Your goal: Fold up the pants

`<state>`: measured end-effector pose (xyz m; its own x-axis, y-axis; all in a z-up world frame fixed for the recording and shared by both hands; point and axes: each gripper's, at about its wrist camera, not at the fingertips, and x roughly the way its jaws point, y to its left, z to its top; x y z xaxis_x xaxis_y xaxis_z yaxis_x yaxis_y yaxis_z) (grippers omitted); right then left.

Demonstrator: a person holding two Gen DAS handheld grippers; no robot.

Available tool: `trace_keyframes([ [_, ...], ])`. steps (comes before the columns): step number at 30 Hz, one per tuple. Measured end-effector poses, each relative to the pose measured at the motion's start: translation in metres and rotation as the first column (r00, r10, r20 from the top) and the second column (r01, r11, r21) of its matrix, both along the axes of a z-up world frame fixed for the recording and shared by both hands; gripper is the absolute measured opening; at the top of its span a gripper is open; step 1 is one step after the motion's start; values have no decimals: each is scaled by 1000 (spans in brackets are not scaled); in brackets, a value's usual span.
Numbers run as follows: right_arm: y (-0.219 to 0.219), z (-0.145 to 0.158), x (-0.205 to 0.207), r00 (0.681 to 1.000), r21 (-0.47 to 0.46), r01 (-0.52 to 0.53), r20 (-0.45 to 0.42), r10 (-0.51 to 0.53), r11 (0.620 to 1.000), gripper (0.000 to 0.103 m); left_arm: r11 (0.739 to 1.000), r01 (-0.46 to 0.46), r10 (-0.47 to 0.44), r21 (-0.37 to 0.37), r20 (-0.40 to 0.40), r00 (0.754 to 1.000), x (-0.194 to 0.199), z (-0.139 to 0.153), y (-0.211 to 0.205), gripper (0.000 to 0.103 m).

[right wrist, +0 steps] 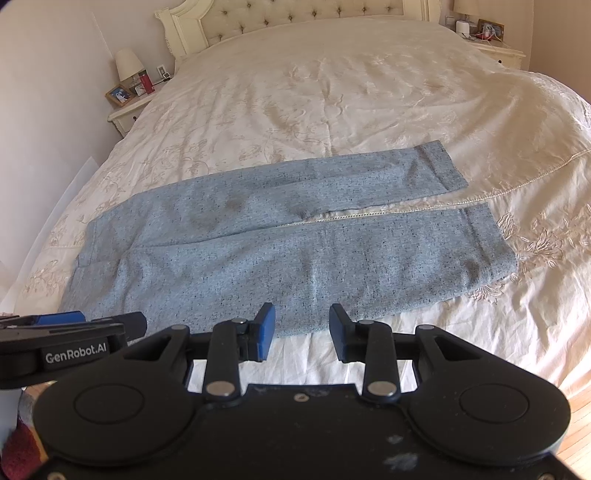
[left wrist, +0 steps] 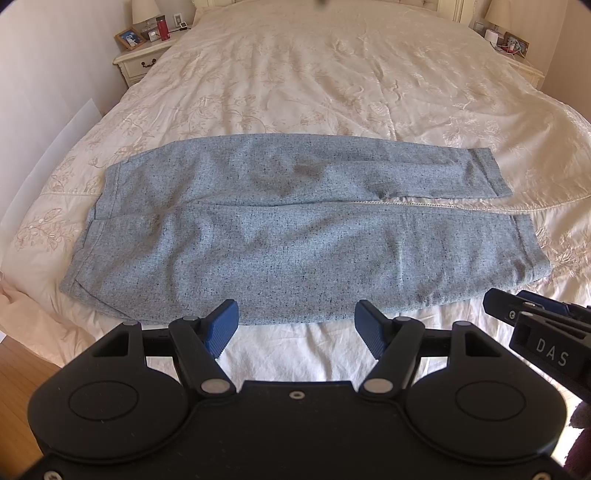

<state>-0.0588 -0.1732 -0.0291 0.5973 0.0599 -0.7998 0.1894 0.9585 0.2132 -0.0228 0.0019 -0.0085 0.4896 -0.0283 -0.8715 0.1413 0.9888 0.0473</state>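
Across the bed (left wrist: 332,74), pants (left wrist: 277,229): lay flat, waistband at frame left, cuffs right.
Left gripper (left wrist: 295,328): fingers wide apart, empty.
Right gripper (right wrist: 302,330): fingers parted, empty.
Advice: pinch near-edge waistband and cuff together, lift evenly.

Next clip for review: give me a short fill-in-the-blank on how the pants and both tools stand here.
The grey-blue pants lie flat on the ____.
Their waistband is toward the ____ side of both views.
The left tool and right tool both stand ____, holding nothing.
On the far nightstand stands a ____ bottle.

Missing words: bed; left; open; red
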Motion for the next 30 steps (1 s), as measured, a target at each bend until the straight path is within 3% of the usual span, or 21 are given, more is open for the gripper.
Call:
trace_keyframes([
  [9, 8, -4, 7, 1000, 20, -22, -19, 22, 1000, 35, 1000, -6, 7, 21, -12, 1000, -1, 1, 7, 71],
  [20, 29, -25, 37, 994, 42, -11, -109, 15, 999, 35, 1000, -4, 6, 23, -98, 995, 28, -21, 29, 71],
  [24, 29, -37, 51, 987, 48, 27, -159, -19, 999, 35, 999, 36, -33, 21, -128, 991, 49, -33, 31, 67],
  [30, 7, -64, 61, 959, -6, 167, -233, -163, 986, 35, 988, 153, -148, 23, -149, 978, 81, -59, 23, 66],
])
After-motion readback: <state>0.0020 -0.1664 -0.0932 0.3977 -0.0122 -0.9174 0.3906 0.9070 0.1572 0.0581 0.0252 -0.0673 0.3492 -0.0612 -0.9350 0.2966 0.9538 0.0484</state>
